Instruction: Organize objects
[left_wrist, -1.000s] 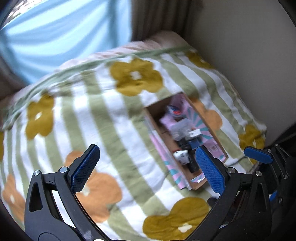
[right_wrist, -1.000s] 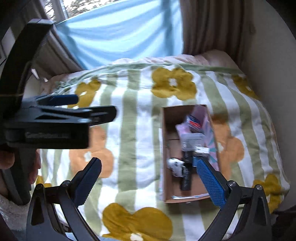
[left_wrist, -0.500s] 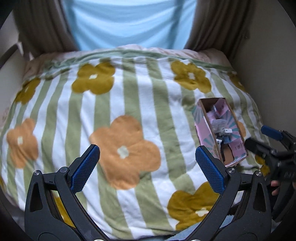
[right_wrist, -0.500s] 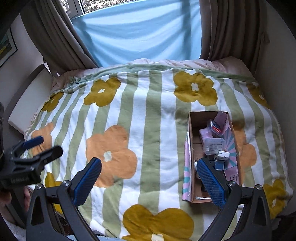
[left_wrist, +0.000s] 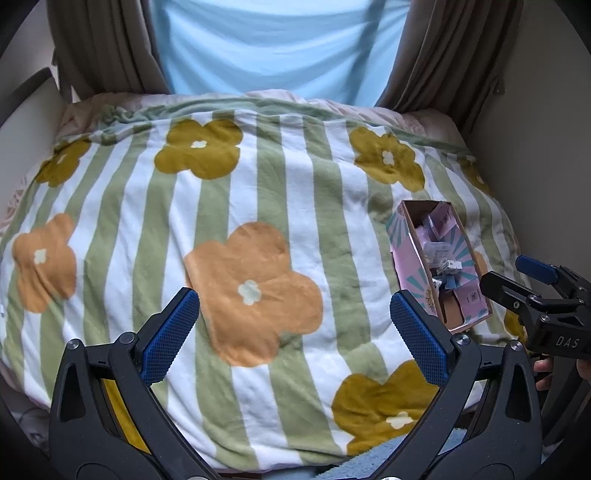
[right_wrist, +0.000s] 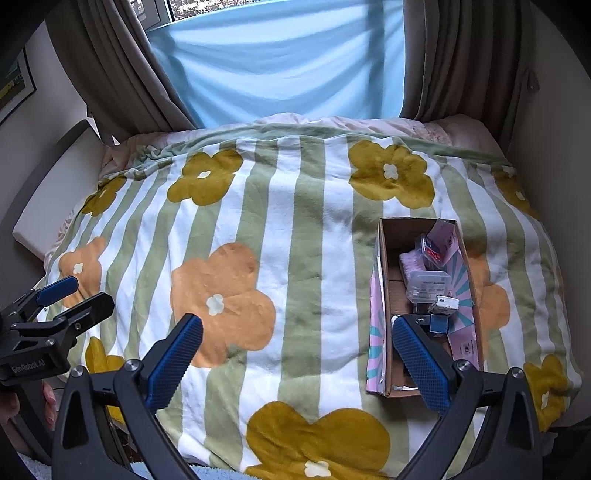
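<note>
An open cardboard box (right_wrist: 384, 295) with pink and teal printed sides lies on the right side of a flowered, green-striped blanket (right_wrist: 295, 258). It holds several small items: a clear plastic case (right_wrist: 428, 282), pink packets, a small white block (right_wrist: 447, 304) and a blue piece. The box also shows in the left wrist view (left_wrist: 410, 254). My left gripper (left_wrist: 295, 325) is open and empty above the blanket's near middle. My right gripper (right_wrist: 295, 350) is open and empty, its right finger over the box's near end. Each gripper shows at the edge of the other's view.
The blanket covers a bed between a beige wall (right_wrist: 554, 110) on the right and a white padded edge (right_wrist: 55, 192) on the left. Brown curtains (right_wrist: 122, 74) and a light blue sheet (right_wrist: 277, 62) hang behind the bed.
Both grippers have pulled back and up from the box and turned toward the bed's middle. The left one has swung left, so the box now sits at its right. Both stay open.
</note>
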